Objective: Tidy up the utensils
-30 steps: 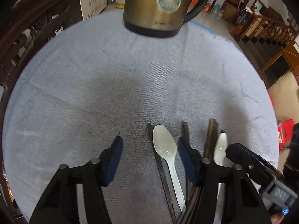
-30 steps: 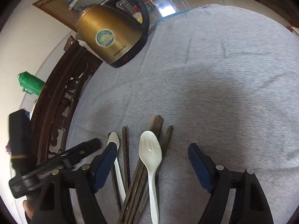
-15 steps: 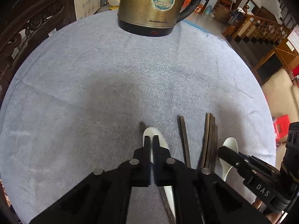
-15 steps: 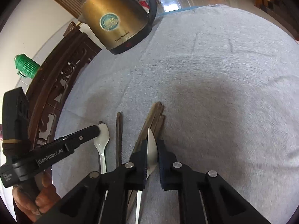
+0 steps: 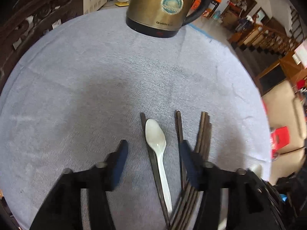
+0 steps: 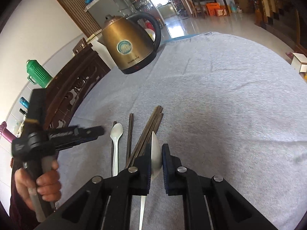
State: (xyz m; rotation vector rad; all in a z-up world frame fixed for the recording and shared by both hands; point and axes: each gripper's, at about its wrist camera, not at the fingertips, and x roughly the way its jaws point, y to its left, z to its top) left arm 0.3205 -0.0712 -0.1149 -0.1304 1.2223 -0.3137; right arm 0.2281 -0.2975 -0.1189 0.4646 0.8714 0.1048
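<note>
The right gripper (image 6: pixel 155 160) is pinching a white spoon (image 6: pixel 155 153) edge-up by its bowl, probably to carry it away from the chopsticks (image 6: pixel 148 130) on the grey cloth (image 6: pixel 220 99). The left gripper (image 5: pixel 153 159) is hanging spread wide around the second spoon (image 5: pixel 156 141), seemingly readying a grasp. The brass kettle (image 6: pixel 126 46) is showing small lettering, too blurred to read surely.

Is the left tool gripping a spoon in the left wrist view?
No. The left tool is open, and the white spoon lies untouched on the cloth between its fingers.
</note>
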